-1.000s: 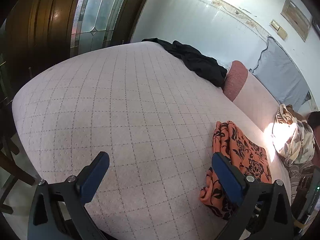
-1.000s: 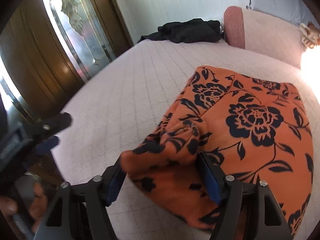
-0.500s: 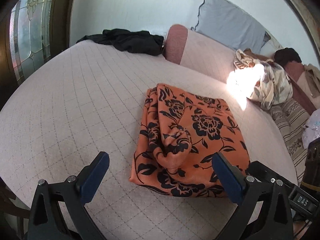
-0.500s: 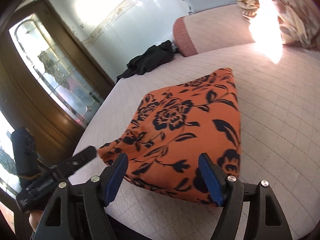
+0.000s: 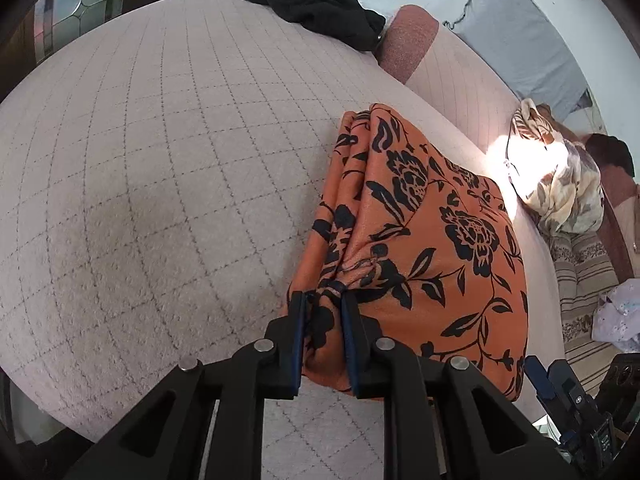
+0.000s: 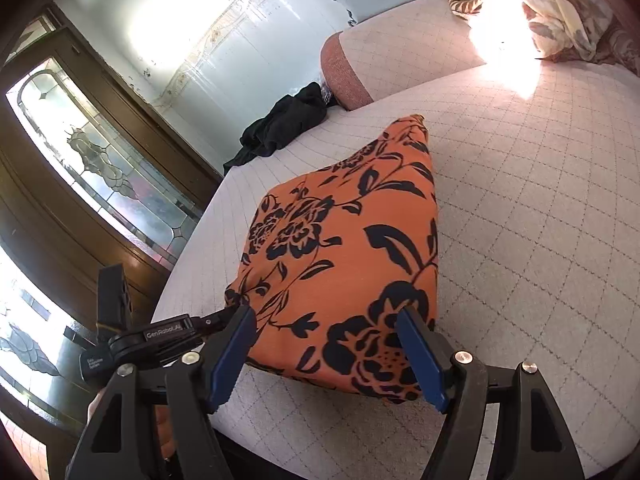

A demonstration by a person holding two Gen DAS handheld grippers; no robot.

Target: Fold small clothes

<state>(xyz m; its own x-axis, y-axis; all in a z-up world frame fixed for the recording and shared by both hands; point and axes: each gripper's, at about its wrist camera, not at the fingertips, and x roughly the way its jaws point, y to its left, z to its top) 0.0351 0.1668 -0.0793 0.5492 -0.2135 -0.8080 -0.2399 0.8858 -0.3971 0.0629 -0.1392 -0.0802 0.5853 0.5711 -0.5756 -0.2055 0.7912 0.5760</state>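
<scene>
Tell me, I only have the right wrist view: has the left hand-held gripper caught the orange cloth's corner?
Observer: Yes. The left wrist view shows the left hand-held gripper's jaws closing, with a bunch of the orange cloth pinched between them.
Operator: Is the edge on that side tidy?
Observer: No; several layers lie unevenly along it and pucker at the grip.
Operator: Anything else nearby?
Observer: A white speckled cloth on striped fabric, far right.

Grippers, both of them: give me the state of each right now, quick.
Left gripper: closing, pinching a corner of the orange floral cloth.
Right gripper: open, jaws astride the cloth's near edge, not pressing it.
</scene>
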